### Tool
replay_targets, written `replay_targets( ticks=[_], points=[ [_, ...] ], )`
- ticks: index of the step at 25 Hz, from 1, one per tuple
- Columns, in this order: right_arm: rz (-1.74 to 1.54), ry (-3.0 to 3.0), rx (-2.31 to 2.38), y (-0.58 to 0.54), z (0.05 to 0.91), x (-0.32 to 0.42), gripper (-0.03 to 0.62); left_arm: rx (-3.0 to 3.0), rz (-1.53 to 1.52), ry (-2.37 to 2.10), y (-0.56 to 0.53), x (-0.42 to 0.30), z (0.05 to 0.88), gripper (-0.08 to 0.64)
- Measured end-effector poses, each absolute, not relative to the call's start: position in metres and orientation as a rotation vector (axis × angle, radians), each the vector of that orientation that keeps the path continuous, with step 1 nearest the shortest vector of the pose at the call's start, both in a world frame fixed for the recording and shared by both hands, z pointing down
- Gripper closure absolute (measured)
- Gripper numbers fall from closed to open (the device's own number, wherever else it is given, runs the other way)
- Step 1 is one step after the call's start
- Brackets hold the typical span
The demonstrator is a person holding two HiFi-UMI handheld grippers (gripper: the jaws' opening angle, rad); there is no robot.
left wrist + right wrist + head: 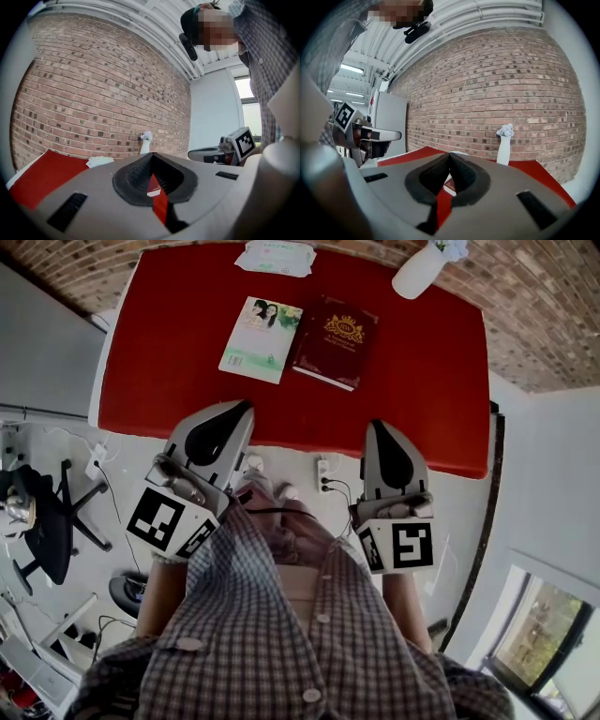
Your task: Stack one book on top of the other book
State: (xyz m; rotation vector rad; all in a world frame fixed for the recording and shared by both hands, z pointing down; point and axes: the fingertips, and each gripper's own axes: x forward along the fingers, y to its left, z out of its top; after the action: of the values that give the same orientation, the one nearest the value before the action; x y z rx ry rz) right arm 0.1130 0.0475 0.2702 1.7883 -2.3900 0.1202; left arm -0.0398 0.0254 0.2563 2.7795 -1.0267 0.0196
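Two books lie side by side mid red counter (187,352): a pale green paperback book (262,338) and a maroon gold-crested hardback book (336,341). Two grippers, the left gripper (246,407) and the right gripper (375,425), are both closed and empty at the counter's near edge. Only the head view shows both covers.

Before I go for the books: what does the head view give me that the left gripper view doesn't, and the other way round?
Head view only: the light green book and the dark red book lying side by side, unstacked, and the left gripper seen from above. Left gripper view only: its own fingers head-on, shut with nothing between them, and the ceiling pipes. Both: the red table, white vase, white packet, brick wall and right gripper.
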Motion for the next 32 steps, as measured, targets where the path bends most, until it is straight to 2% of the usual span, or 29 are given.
replay_targets(
  ticks=[11,32],
  points=[
    [0.319,-2.303,1.969,-0.003,0.272,0.102,0.584,2.839,-0.001,-0.872,-0.040,-0.056,0.252,0.552],
    [0.352,-2.156,2.088,-0.035,0.285,0.082,0.584,2.864,0.025,-0.665,-0.088,-0.070,0.271,0.552]
  ],
)
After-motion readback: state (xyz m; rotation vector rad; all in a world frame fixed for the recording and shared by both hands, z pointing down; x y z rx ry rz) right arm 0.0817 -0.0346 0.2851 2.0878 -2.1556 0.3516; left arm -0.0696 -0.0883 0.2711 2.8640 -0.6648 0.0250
